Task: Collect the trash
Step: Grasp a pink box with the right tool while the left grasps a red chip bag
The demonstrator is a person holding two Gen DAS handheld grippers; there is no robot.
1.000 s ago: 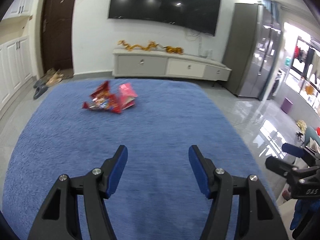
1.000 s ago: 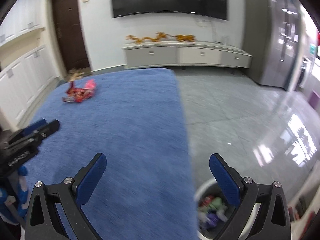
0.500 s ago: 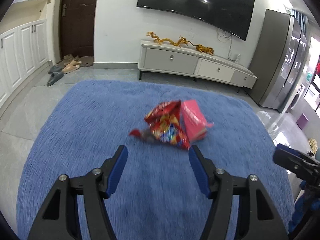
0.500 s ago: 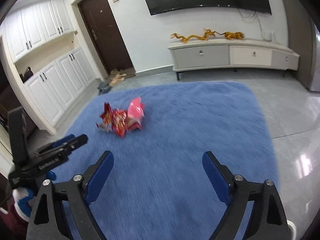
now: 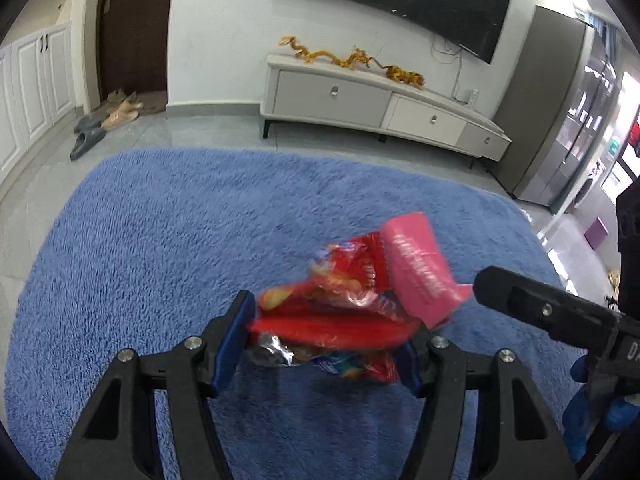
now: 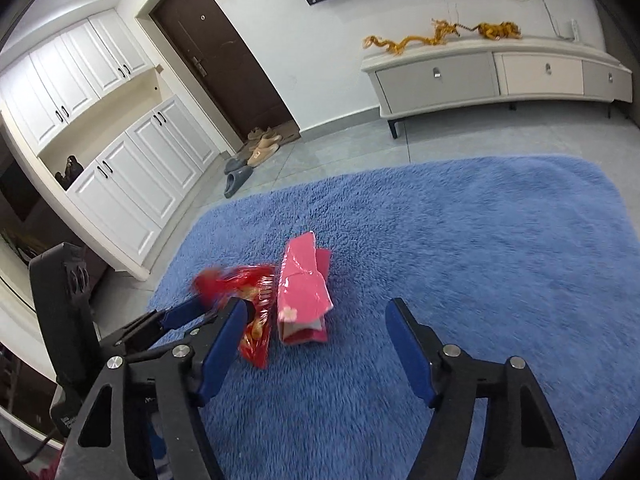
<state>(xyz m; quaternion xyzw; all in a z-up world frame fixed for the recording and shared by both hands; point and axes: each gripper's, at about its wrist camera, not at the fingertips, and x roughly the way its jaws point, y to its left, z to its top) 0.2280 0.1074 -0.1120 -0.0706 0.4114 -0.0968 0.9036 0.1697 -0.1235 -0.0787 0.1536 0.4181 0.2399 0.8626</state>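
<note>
A crumpled red snack wrapper (image 5: 344, 312) lies on the blue rug (image 5: 160, 240), with a pink carton (image 5: 420, 276) against its right side. My left gripper (image 5: 326, 344) is open and its blue pads stand on either side of the wrapper. In the right wrist view the wrapper (image 6: 248, 300) and the pink carton (image 6: 304, 296) lie just ahead. My right gripper (image 6: 316, 344) is open and empty, low over the rug, with the carton just beyond its jaws. The left gripper's fingers (image 6: 180, 314) show at the wrapper's left side.
A low white TV cabinet (image 5: 380, 108) stands against the far wall under a TV. Slippers (image 6: 240, 172) lie by the brown door (image 6: 224, 52). White cupboards (image 6: 120, 168) line the left wall. Grey tile floor surrounds the rug. A grey fridge (image 5: 560, 120) stands at the right.
Both grippers have moved forward across the rug to the trash. The red wrapper now sits between my left gripper's pads, and the pink carton is just ahead of my right gripper.
</note>
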